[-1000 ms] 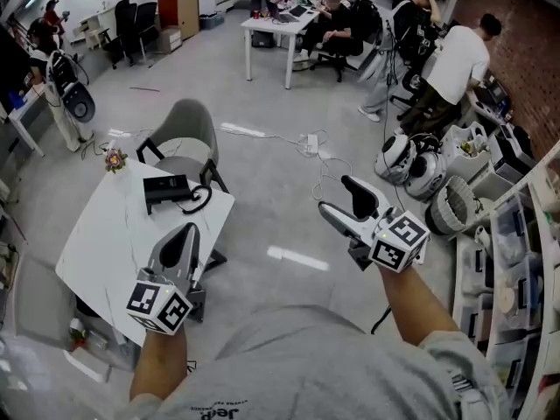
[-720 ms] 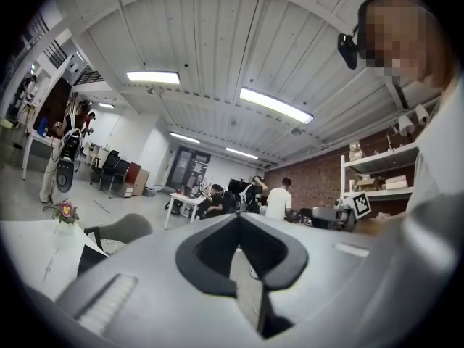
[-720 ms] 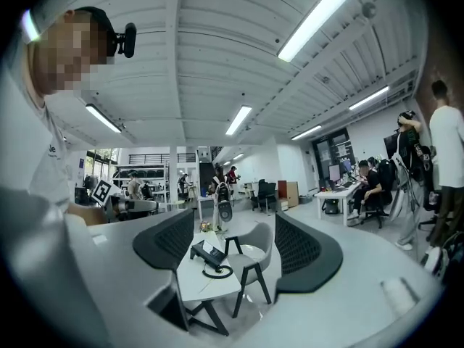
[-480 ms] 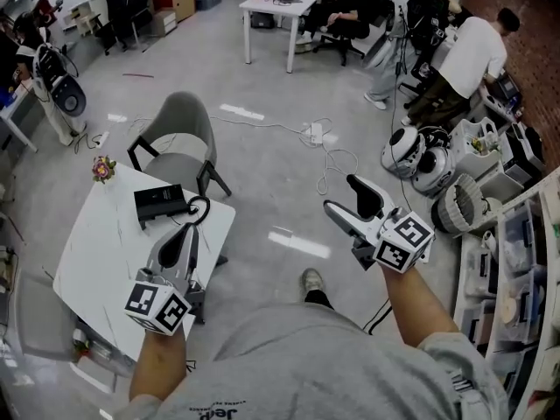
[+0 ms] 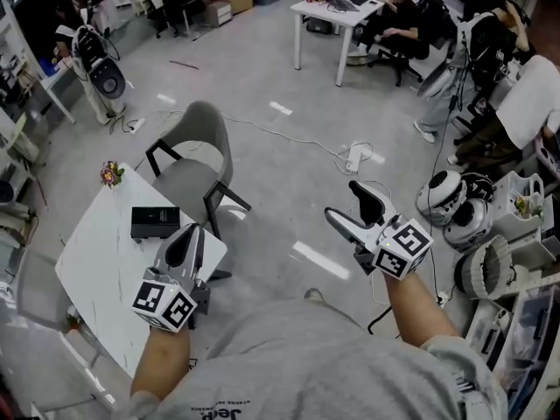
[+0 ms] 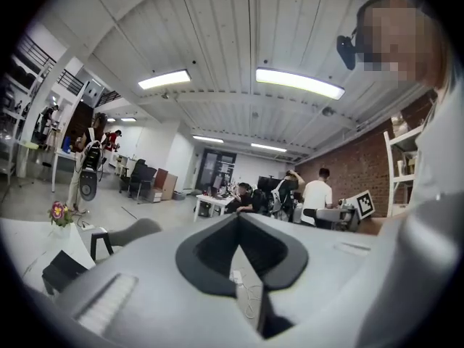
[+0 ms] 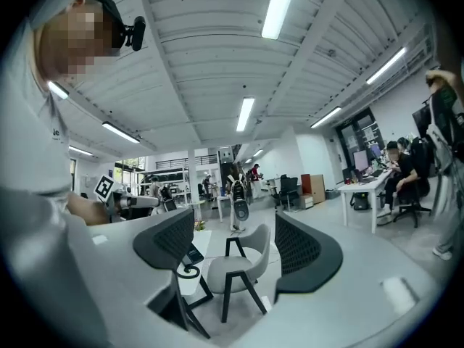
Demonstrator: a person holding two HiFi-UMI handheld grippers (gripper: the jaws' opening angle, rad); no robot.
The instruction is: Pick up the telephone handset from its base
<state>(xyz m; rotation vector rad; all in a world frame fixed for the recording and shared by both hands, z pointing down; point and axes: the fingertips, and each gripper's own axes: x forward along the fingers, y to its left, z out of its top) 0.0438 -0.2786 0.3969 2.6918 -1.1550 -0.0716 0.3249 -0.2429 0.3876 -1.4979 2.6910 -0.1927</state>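
The person has walked closer, so the phone point(image 5: 155, 222) on the table point(image 5: 96, 261) now lies just left of the left gripper point(image 5: 189, 237), whose fingers are pressed together, and looks easier to reach, while the right gripper point(image 5: 343, 201), fingers apart, is far off.

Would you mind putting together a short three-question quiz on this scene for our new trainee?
1. True or false: neither hand-held gripper touches the telephone on the white table.
2. Multiple choice: the right hand-held gripper has its jaws A) shut on the handset, B) apart with nothing held, C) shut on a cable.
3. Fill in: the left hand-held gripper has its jaws ____, and a grey ____ stands beside the table.
Key: 1 true; 2 B; 3 together, chair.
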